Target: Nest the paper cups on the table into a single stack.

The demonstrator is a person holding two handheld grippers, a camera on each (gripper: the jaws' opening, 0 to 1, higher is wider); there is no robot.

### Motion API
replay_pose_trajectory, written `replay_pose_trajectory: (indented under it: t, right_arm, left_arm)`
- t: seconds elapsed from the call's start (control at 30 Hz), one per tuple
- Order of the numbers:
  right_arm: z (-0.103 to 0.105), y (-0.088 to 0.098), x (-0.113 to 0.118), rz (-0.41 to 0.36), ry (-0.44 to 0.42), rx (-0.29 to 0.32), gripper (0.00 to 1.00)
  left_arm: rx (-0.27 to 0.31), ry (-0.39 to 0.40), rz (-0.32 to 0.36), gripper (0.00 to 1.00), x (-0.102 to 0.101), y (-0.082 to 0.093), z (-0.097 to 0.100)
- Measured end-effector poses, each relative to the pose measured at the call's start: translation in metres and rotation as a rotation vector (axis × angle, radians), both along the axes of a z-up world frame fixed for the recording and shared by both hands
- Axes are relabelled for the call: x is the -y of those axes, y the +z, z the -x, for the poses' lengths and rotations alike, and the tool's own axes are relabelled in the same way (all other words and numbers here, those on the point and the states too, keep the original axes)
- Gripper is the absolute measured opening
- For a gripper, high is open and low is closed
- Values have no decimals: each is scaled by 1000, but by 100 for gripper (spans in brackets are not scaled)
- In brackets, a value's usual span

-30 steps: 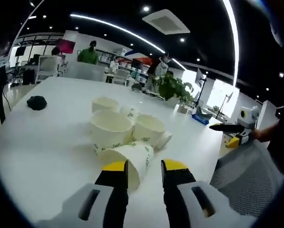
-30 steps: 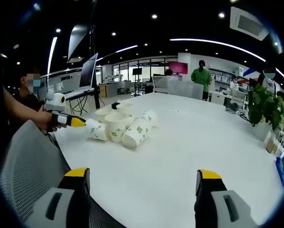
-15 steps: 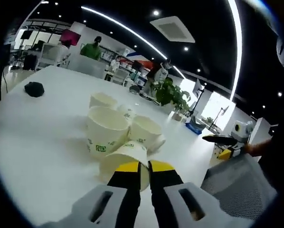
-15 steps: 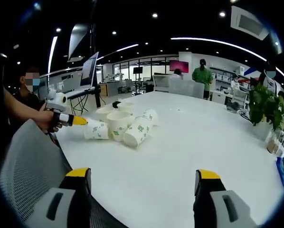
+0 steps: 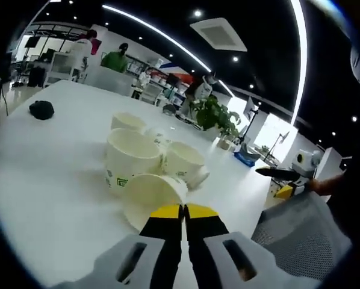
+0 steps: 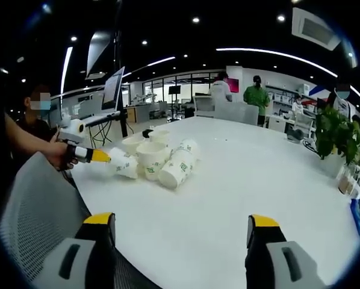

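Left gripper view: left gripper (image 5: 183,211) was clenched on the rim of a tipped paper cup (image 5: 148,197), just before the upright cups (image 5: 132,158) on the white table (image 5: 41,180).
Right gripper (image 6: 183,227): jaws spread wide, holding nothing, cups well ahead.
Print: green logo on the cups, unreadable.

Two handheld grippers, grey bodies, yellow-capped black jaws.
Left gripper (image 5: 183,212): pale grey housings with dark slots, black jaws tipped yellow. Right gripper (image 6: 179,224): same grey housings, slotted, black jaws under yellow caps. Dark sleeve (image 6: 20,137) on the arm.
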State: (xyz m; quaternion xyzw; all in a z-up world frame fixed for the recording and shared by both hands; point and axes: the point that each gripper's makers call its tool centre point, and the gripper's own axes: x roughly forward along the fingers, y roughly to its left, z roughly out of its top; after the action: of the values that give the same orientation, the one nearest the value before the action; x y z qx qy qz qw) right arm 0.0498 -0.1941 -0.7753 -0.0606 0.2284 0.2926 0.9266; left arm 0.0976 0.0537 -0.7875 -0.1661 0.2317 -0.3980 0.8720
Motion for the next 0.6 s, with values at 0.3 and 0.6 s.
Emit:
replay_pose_trajectory:
  t: [0.3,0.6]
  right_arm:
    - [0,1,-1,-7,3,1,92]
    - [0,3,-2,-15,7,13,94]
  left_arm:
    - [22,-1,-22,0,-3,12,10]
    - [72,12,-40,0,-7,41,13]
